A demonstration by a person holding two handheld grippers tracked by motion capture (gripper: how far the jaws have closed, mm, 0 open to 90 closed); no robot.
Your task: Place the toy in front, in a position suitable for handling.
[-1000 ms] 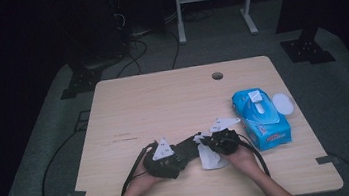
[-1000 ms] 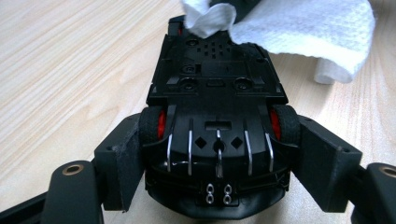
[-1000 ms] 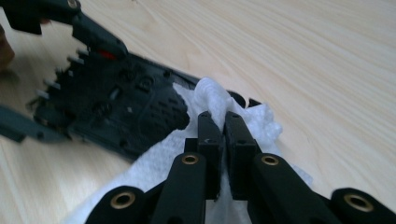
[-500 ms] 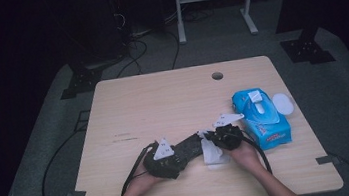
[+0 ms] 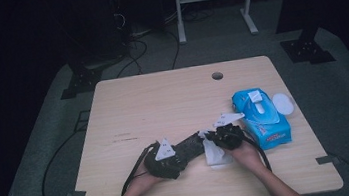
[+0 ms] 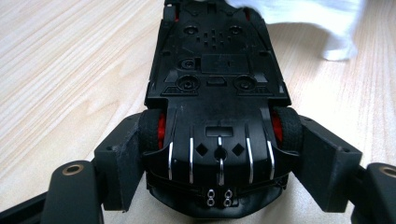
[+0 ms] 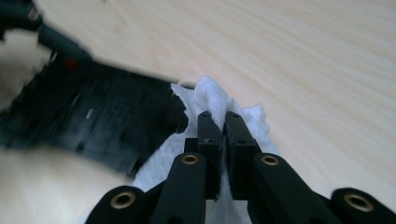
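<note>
A black toy car [image 6: 217, 79] with red wheel hubs lies upside down, underside facing up. My left gripper [image 6: 219, 154] is shut on it, its pads [image 6: 322, 158] pressing on the rear wheels. In the high view the left gripper [image 5: 182, 153] holds the car [image 5: 194, 146] low over the table's front middle. My right gripper [image 7: 223, 126] is shut on a crumpled white wipe [image 7: 212, 95], which rests against the end of the car [image 7: 102, 116]. From above, the right gripper [image 5: 216, 140] sits just right of the car, with the wipe [image 5: 216, 156] hanging below it.
A blue pack of wet wipes [image 5: 261, 117] lies to the right of my right hand, with a white round lid [image 5: 282, 104] beside it. The wooden table [image 5: 163, 104] has a cable hole [image 5: 217, 76] near its far edge. Cables trail from both grippers.
The right gripper and its wipe have shifted slightly to the right at the car's end. The left gripper and the car have kept still.
</note>
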